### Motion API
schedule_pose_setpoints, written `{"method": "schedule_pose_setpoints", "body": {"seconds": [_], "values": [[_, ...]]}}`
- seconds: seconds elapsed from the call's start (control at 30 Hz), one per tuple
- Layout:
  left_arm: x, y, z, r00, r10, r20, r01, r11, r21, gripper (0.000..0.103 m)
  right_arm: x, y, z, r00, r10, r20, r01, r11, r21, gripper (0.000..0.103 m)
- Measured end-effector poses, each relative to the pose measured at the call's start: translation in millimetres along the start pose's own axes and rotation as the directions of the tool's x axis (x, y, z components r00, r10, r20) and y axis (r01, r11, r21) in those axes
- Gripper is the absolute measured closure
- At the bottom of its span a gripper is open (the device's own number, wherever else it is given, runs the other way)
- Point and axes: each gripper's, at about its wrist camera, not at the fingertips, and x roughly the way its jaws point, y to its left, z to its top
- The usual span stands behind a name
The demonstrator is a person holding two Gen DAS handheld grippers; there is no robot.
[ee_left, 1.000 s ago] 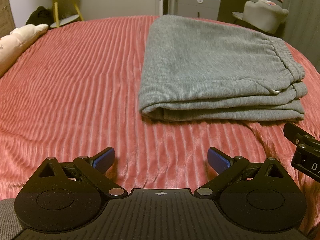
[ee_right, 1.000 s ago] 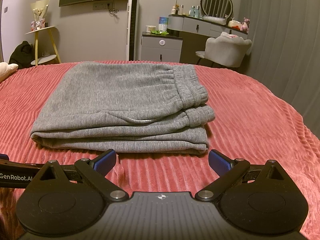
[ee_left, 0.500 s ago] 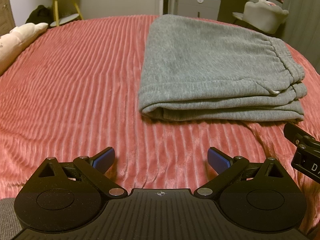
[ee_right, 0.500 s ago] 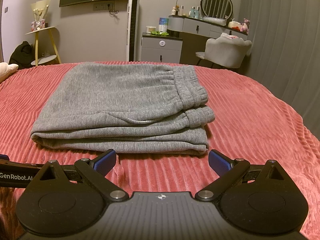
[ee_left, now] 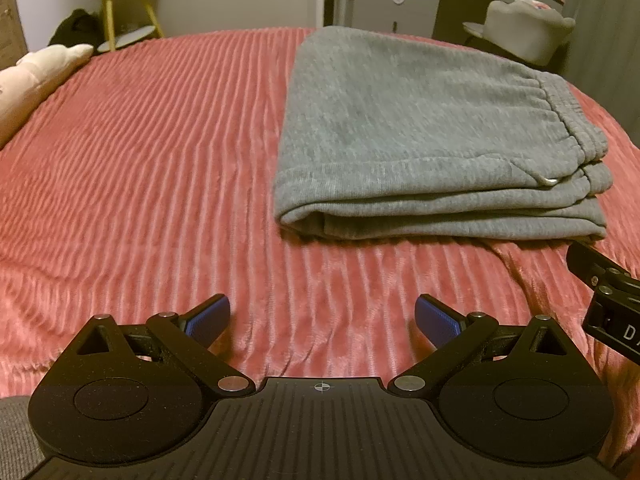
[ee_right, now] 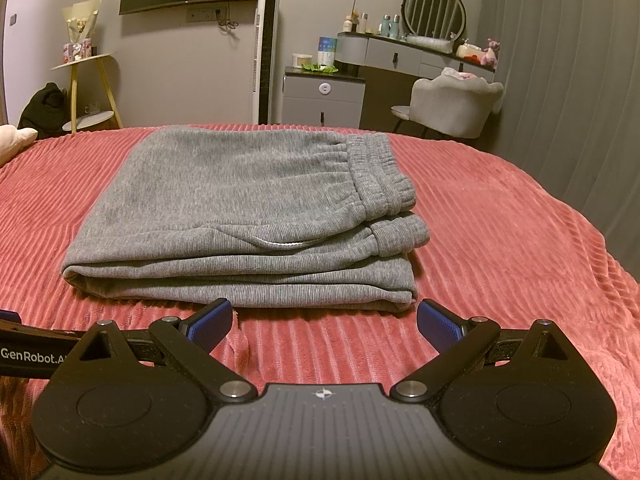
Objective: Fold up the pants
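Resting folded on the pink bedspread, grey pants with both grippers spread wide

Hovering nearest to me, the left gripper is holding its two blue-padded fingers far apart with nothing between them, only the ribbed pink bedspread showing in the gap. The right gripper is sitting just beside it, likewise spread wide and gripping nothing; its black edge is poking into the left camera's view at the right, and the left one's arm is showing at the lower left of the right camera's view.

Just beyond the fingertips, the grey pants are lying on the bedspread as a flat, layered stack, apart from both grippers. The waistband is lying at the right end, with the cuffs stacked under it, and the rounded fold is facing left.

Farther off, a pale pillow is resting at the bed's left edge. Past the bed, a yellow-legged side table, a grey cabinet, a padded chair and a dresser with a round mirror are standing along the wall.
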Motion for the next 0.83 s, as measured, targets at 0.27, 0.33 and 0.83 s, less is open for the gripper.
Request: {"method": "schedule_pose_setpoints", "body": {"seconds": [0.27,0.33,0.83], "values": [[0.8,0.2,-0.1,1.000,-0.007,-0.003,0.007,1.000,0.002,0.001,-0.5,0.0,0.1,1.000,0.000,0.001,0.000,1.000,0.000,0.004],[1.3,0.0,-0.3,1.000,-0.007,-0.004,0.007,1.000,0.004,0.001,-1.0,0.4,0.4,1.000,0.002,0.003,-0.002,1.000,0.000,0.004],[-1.4,-1.8,-2.0,1.000,-0.005,0.019,0.005,1.000,0.019,0.001,-2.0,2.1,0.9,1.000,-0.004,0.008,0.004,1.000,0.002,0.004]]}}
